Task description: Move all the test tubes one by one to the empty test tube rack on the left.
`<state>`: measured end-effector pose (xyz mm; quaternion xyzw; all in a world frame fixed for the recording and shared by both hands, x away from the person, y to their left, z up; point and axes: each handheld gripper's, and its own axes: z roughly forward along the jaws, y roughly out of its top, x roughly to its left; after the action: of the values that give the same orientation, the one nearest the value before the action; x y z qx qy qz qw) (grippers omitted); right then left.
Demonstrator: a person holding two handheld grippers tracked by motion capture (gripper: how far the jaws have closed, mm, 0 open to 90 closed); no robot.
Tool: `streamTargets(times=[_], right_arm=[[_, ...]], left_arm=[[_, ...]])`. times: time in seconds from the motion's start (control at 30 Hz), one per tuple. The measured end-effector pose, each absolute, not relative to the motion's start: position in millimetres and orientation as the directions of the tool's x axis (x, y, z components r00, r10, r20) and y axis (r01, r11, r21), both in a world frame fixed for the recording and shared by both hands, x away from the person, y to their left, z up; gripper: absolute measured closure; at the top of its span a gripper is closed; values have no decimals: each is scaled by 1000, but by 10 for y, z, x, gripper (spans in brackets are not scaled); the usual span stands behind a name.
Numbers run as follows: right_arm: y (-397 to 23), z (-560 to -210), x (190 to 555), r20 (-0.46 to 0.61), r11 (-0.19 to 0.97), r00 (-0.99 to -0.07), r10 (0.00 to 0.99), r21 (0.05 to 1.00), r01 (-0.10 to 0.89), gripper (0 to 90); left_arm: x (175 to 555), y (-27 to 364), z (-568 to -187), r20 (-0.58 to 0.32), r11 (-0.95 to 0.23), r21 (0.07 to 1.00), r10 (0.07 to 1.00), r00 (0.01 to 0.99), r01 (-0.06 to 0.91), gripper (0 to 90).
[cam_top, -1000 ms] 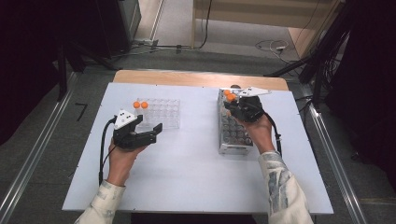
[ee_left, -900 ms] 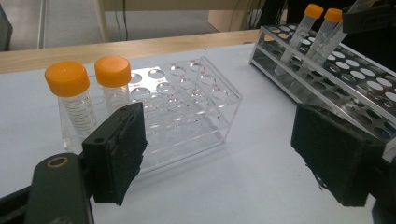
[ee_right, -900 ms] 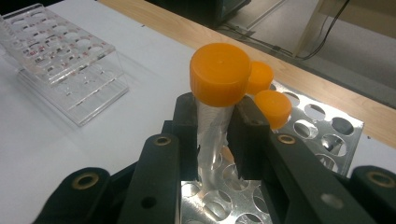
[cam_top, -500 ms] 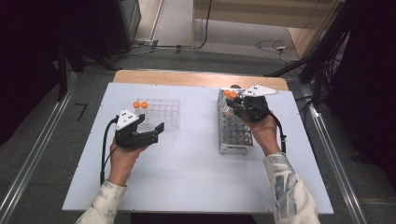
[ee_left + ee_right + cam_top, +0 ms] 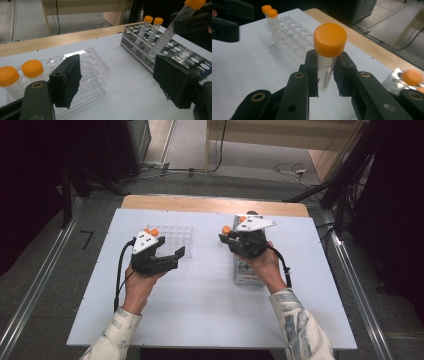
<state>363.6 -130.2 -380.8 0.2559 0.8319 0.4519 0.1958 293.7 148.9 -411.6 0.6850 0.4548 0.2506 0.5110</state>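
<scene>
Squarely — tube [image 5: 327, 62] between right gripper [image 5: 325, 75] pads

1. In the high view the metal rack [image 5: 246, 272] lies largely under the right gripper [image 5: 226, 239] and its hand [image 5: 263, 265]; its holes are too small to count.
2. The clamped tube [image 5: 327, 56] is covered by the pads [image 5: 312, 72] through its middle; the print on it is too blurred to read.
3. In the left gripper view that tube's [image 5: 172, 26] cap is cut by the top edge.
4. The clear rack [image 5: 92, 72] is partly hidden behind the left pad [image 5: 66, 80] of the left gripper [image 5: 122, 82].
5. One capped tube [image 5: 10, 80] runs off the left edge.
6. Both sleeves [image 5: 300, 330] leave the frame's bottom.
</scene>
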Motion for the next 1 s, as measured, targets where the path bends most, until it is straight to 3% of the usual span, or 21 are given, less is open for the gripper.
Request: streamTargets(times=[0.5,0.7,1.0], right_arm=[[-668,-4108,3550,-75,550,-860,505,796,253,719],[-622,-4128,3532,-56,548,-865,499,793,265,719],[-599,-4136,3507,-41,548,-873,486,792,268,719]], left_arm=[[2995,1267,-4011,-129,-71,939,836,534,337,333],[3029,1225,-4051,-128,-87,934,824,552,346,430],[3073,1187,-4095,-124,-101,929,822,555,356,497]])
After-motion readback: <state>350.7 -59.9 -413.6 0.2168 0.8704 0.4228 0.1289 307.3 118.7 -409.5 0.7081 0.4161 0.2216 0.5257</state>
